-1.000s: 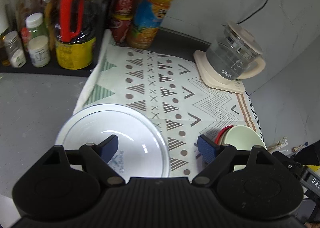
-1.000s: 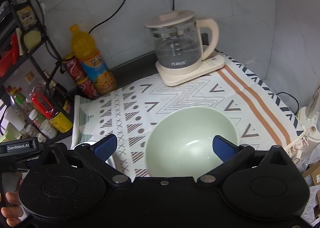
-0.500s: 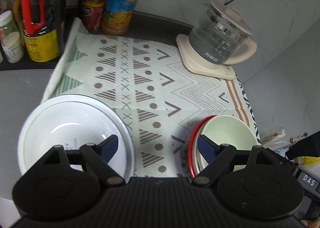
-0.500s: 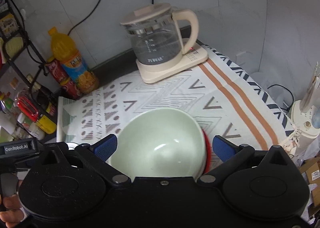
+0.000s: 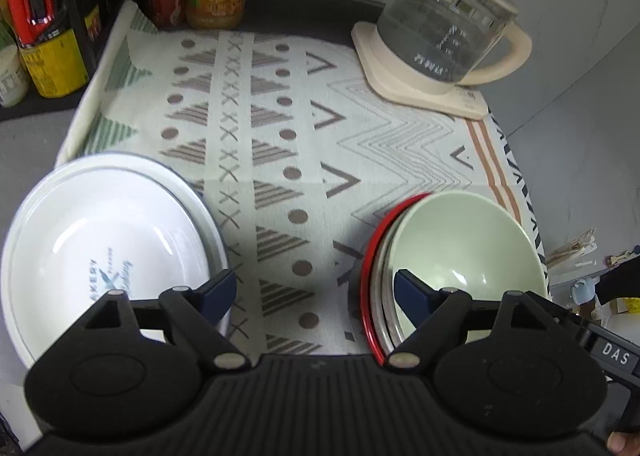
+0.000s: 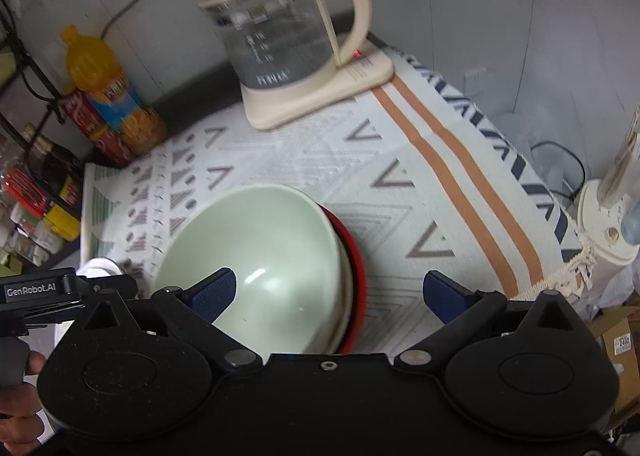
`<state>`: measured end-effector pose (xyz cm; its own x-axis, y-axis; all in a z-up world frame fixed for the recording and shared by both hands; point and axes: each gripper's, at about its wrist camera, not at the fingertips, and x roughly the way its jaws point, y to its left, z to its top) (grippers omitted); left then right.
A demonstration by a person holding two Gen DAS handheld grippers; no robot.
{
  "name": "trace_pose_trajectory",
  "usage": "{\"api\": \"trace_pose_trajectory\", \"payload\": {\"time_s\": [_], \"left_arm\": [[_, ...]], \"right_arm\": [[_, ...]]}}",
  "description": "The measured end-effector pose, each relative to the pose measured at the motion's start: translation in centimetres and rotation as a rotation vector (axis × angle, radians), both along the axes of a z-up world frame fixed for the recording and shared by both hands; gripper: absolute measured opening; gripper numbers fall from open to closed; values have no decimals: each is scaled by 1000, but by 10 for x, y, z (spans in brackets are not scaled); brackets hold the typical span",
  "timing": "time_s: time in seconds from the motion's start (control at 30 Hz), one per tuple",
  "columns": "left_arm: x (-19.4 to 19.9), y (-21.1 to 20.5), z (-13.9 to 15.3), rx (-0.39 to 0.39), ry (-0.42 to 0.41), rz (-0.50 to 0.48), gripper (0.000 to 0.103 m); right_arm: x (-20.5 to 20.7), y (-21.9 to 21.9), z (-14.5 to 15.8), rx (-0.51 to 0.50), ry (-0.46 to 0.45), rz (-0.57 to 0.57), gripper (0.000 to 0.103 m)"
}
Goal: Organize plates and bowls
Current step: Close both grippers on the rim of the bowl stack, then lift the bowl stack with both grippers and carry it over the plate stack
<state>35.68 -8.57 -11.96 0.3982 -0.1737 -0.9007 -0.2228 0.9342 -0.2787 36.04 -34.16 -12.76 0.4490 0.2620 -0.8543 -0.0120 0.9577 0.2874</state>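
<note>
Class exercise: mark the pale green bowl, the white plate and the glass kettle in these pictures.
pale green bowl (image 5: pixel 468 252), left wrist view, inner wall.
white plate (image 5: pixel 92 240), left wrist view, centre of its well.
glass kettle (image 6: pixel 276 36), right wrist view, glass body.

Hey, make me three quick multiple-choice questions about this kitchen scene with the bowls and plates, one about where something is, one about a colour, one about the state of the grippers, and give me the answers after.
1. Where does the glass kettle stand?
A. On the far right corner of the patterned cloth
B. Inside the white plate
C. On the shelf with the bottles

2. What colour is the rim of the dish under the pale green bowl?
A. Blue
B. Red
C. Yellow

3. How do the left gripper and right gripper stand?
A. Both shut on the bowl
B. Left shut, right open
C. Both open, holding nothing

Answers: 1 A, its cream base sits on the cloth's far right corner. 2 B, a red edge shows beside the green bowl in both views. 3 C, the blue pads are wide apart in each view, gripping nothing.
</note>
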Motion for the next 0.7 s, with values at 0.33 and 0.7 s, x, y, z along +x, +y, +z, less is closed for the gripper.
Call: {"api": "trace_pose_trajectory", "payload": {"time_s": [0.33,0.7], "left_arm": [[6,-20,-24,-69,40,40,72],[11,-22,-46,-153,79,134,30]], "right_arm": [[17,-9,-29,63,95,68,83],[38,-6,-58,84,202,170,32]]}}
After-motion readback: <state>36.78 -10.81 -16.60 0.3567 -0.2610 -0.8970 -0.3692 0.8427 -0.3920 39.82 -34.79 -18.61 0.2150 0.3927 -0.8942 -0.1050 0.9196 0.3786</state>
